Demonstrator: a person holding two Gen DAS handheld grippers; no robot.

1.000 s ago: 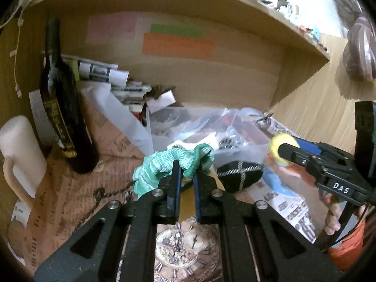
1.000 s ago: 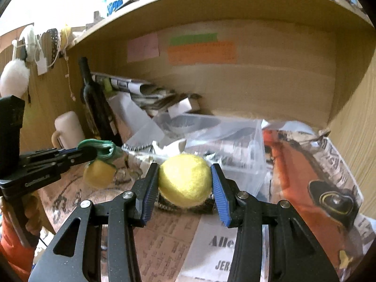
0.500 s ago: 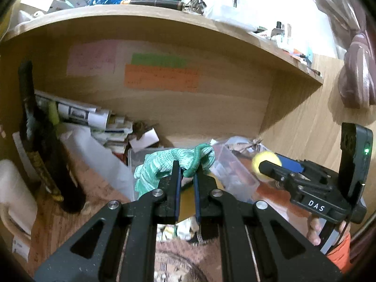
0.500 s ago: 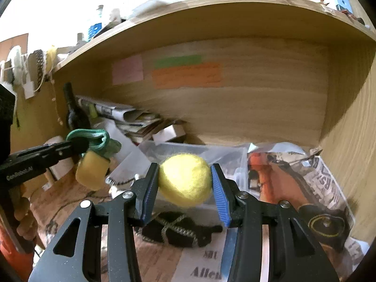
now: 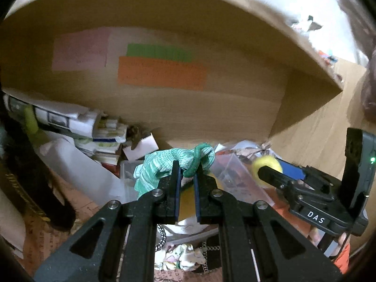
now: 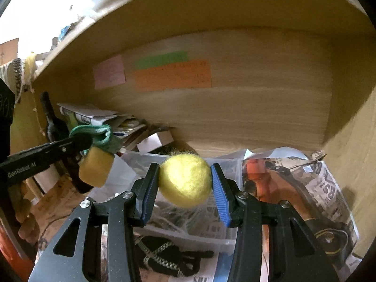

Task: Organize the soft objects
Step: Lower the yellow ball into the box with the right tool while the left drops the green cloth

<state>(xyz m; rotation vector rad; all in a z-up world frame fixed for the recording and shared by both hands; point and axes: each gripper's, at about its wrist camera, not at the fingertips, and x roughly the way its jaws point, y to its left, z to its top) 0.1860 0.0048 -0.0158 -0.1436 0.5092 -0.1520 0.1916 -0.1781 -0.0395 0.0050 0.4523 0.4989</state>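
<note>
My left gripper (image 5: pixel 187 172) is shut on the green mesh cover (image 5: pixel 164 162) of a yellow sponge (image 6: pixel 95 169), which hangs below the fingers; the sponge and the left gripper (image 6: pixel 87 141) also show at the left of the right wrist view. My right gripper (image 6: pixel 185 178) is shut on a yellow felt ball (image 6: pixel 185 179), held in the air above a clear plastic bin (image 6: pixel 225 242). The ball (image 5: pixel 266 168) and the right gripper (image 5: pixel 263 172) show at the right of the left wrist view. A black knitted item (image 6: pixel 169 257) lies on newspaper in front of the bin.
A wooden shelf alcove with pink, green and orange notes (image 6: pixel 172 75) on its back wall. A dark bottle (image 6: pixel 50 119) and stacked papers (image 5: pixel 77 127) stand at the back left. Newspaper (image 6: pixel 312 183) covers the surface at right. The bin (image 5: pixel 239 183) holds clutter.
Both grippers have risen and moved closer to the shelf's back wall, still holding the sponge and the ball. The bin now lies lower in both views.
</note>
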